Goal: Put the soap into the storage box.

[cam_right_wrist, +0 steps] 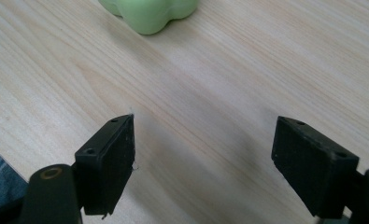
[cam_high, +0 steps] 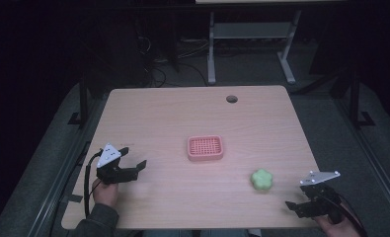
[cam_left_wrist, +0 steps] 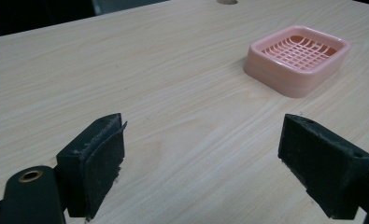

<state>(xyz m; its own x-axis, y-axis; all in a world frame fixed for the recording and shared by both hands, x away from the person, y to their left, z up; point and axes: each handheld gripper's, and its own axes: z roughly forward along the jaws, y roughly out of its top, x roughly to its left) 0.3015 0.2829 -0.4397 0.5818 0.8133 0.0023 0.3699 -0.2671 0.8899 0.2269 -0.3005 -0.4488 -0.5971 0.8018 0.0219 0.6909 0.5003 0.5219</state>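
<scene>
At the counter's near left, the left gripper hovers with its jaws spread wide and nothing between them. Toward the middle sits a pink slotted tray, its grid floor bare, nothing lying in it. Further right, a green flower-shaped block rests on the wood, well apart from the tray. The right gripper sits near the block, jaws spread, holding nothing.
</scene>
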